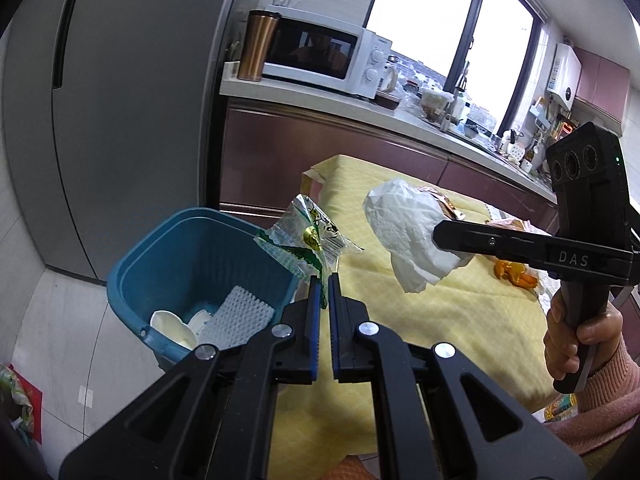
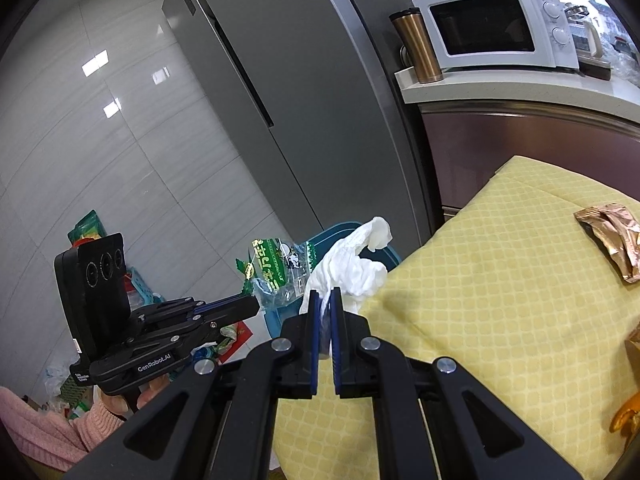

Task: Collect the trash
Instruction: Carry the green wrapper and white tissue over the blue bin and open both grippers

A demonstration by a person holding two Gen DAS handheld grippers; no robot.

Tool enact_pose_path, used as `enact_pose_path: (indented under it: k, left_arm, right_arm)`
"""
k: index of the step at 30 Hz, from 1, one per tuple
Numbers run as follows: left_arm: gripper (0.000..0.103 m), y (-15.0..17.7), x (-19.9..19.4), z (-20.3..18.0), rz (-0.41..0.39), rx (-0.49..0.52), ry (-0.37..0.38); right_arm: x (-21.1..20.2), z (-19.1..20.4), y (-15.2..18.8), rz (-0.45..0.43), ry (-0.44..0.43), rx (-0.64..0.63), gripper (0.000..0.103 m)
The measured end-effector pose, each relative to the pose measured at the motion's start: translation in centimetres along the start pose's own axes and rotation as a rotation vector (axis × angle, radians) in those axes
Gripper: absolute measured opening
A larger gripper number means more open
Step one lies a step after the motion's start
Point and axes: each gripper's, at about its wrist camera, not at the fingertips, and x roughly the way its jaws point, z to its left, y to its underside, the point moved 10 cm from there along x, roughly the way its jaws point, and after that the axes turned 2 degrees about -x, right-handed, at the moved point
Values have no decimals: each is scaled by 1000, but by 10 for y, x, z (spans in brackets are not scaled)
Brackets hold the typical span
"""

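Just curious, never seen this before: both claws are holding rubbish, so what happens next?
Probably carry the left claw and its snack wrapper over the blue bin and open it. The wrapper already hangs near the rim, closer than the tissue in the right claw.

We saw a clear snack wrapper [image 1: 308,236] with green print, crumpled, pinched at its lower corner and held up over the near rim of the blue bin [image 1: 192,272]. The bin stood on the floor against the table's edge and held a white cup and a white foam net. A crumpled white tissue [image 1: 408,232] hung clamped in the air above the yellow tablecloth. A gold wrapper [image 2: 612,240] and orange peel [image 1: 512,272] lay on the cloth.
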Motion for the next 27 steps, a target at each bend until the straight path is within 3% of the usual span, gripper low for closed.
enact_pose_path:
  k: [27]
  left_arm:
    - [4,2,27,60,46,-67,-110]
  right_arm:
    - [74,8,-15,103,-33,-10,4]
